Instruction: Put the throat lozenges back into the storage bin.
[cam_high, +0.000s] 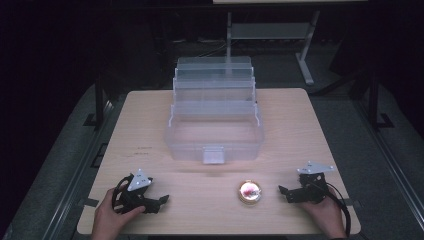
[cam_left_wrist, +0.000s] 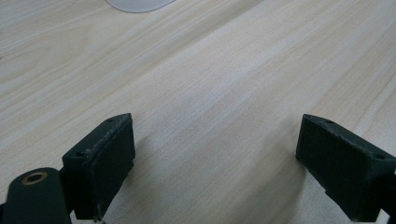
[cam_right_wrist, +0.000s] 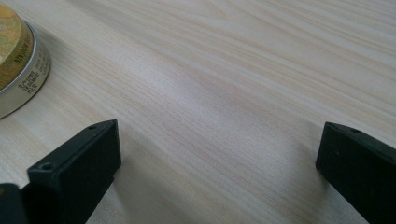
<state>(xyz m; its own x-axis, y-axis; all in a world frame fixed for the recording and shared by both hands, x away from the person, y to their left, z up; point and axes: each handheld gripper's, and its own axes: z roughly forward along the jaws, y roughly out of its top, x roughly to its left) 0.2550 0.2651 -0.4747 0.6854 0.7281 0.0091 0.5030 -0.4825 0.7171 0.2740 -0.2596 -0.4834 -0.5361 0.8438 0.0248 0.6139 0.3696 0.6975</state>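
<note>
A small round tin (cam_high: 249, 192) lies flat on the wooden worktop (cam_high: 300, 125), just in front of the clear tiered plastic box (cam_high: 215, 132) that stands open at the middle. To the tin's right, near it, the right gripper (cam_high: 287, 193) rests with its fingers (cam_right_wrist: 79, 163) spread wide on nothing. Well to the tin's left, the left gripper (cam_high: 160, 201) also has its fingers (cam_left_wrist: 105, 158) wide apart and empty.

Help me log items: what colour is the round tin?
Gold, silver-sided round tin; right gripper view.
</note>
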